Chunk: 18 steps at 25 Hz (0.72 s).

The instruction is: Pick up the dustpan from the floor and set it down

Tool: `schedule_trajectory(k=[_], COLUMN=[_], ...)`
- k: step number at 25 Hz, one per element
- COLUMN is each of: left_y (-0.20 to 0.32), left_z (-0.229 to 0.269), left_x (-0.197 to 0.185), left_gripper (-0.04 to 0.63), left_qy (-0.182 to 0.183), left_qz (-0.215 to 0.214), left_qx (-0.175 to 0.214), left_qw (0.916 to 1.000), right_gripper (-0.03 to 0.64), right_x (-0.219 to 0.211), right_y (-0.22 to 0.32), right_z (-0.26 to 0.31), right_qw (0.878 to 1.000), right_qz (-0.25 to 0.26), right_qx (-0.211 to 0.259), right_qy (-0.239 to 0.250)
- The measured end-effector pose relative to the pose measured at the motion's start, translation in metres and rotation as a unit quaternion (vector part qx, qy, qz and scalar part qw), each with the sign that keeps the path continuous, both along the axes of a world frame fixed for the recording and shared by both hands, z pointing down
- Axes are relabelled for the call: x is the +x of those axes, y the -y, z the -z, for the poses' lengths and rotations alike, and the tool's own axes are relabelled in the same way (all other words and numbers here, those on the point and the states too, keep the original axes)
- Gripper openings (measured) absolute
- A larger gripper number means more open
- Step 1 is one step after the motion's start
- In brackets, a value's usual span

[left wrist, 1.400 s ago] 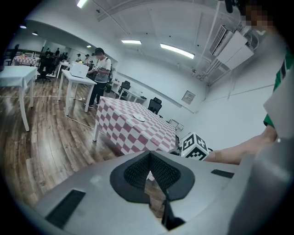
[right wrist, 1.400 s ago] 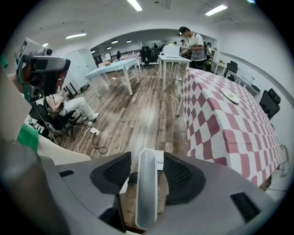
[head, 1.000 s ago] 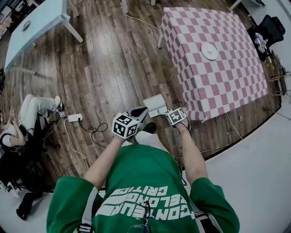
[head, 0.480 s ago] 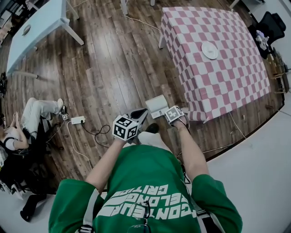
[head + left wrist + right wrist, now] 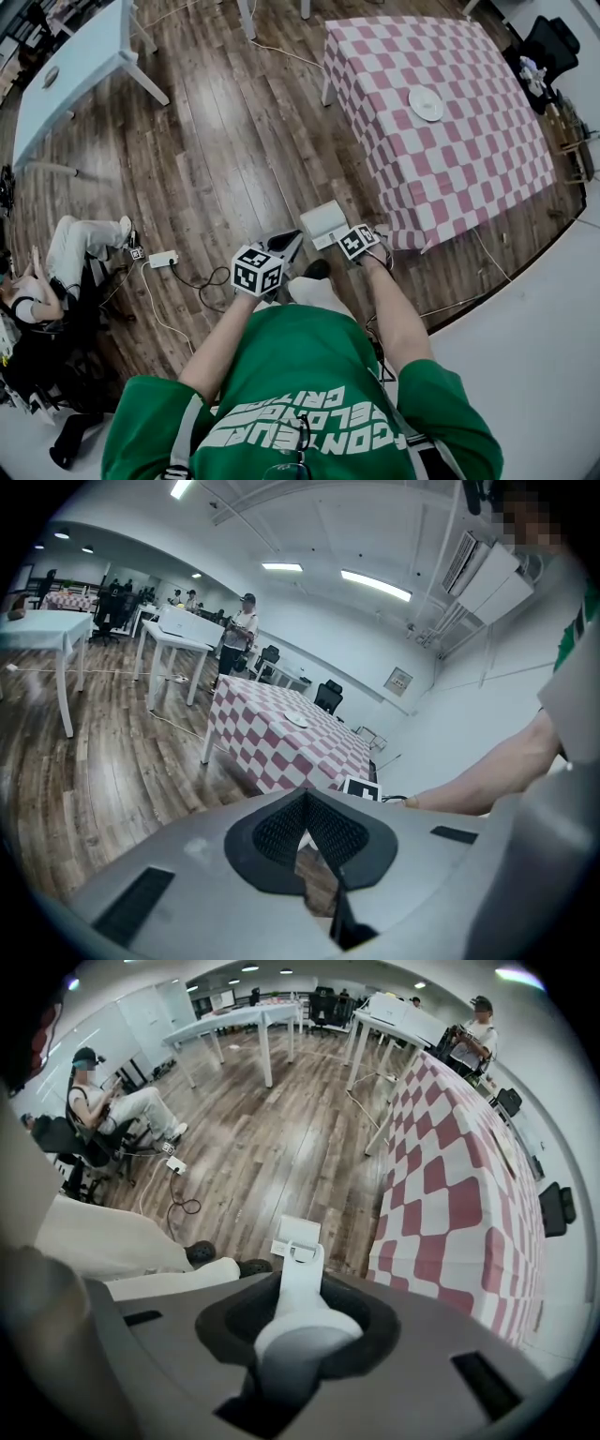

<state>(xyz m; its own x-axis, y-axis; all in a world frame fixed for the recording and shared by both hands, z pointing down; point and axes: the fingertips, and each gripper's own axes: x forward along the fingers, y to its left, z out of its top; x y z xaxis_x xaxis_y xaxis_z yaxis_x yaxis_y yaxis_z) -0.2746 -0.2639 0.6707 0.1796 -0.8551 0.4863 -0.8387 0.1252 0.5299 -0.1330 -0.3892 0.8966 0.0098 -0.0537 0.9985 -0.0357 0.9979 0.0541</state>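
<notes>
A white dustpan [image 5: 322, 221] stands on the wood floor by the corner of the checked table, its long handle [image 5: 302, 1265] pointing up. My right gripper [image 5: 298, 1309] points straight down over it. Its jaws have just been closing, and the handle now fills the gap between the pads. In the head view the right gripper [image 5: 361, 242] shows only its marker cube, just right of the pan. My left gripper [image 5: 291, 238] hangs to the left of the dustpan, apart from it. In its own view the left gripper [image 5: 305, 803] is shut with nothing between its pads.
The red-and-white checked table [image 5: 441, 141] bears a white plate [image 5: 426, 103] and stands close on the right. A pale table [image 5: 70, 75] is at the far left. A seated person [image 5: 56, 253], a power strip [image 5: 161, 259] with cables and my shoe [image 5: 317, 269] are nearby.
The right gripper's marker cube has shifted slightly over the dustpan. The left gripper and the dustpan stay where they were.
</notes>
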Motion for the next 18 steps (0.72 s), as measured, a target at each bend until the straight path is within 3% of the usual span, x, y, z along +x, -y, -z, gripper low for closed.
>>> schedule_trajectory(k=[12, 18], left_y=[-0.025, -0.046], left_z=[0.0, 0.001], left_x=[-0.002, -0.015], left_gripper=[0.003, 0.003], left_qy=[0.004, 0.006], left_qz=[-0.017, -0.028], left_qx=[-0.002, 0.001], left_qw=[0.9998, 0.9996], right_gripper=[0.114, 0.114], right_x=[0.012, 0.018], right_y=[-0.008, -0.021], right_z=[0.002, 0.016], right_qw=[1.0, 0.999], right_qz=[-0.004, -0.029], right_qx=[0.015, 0.023], right_qy=[0.01, 0.019])
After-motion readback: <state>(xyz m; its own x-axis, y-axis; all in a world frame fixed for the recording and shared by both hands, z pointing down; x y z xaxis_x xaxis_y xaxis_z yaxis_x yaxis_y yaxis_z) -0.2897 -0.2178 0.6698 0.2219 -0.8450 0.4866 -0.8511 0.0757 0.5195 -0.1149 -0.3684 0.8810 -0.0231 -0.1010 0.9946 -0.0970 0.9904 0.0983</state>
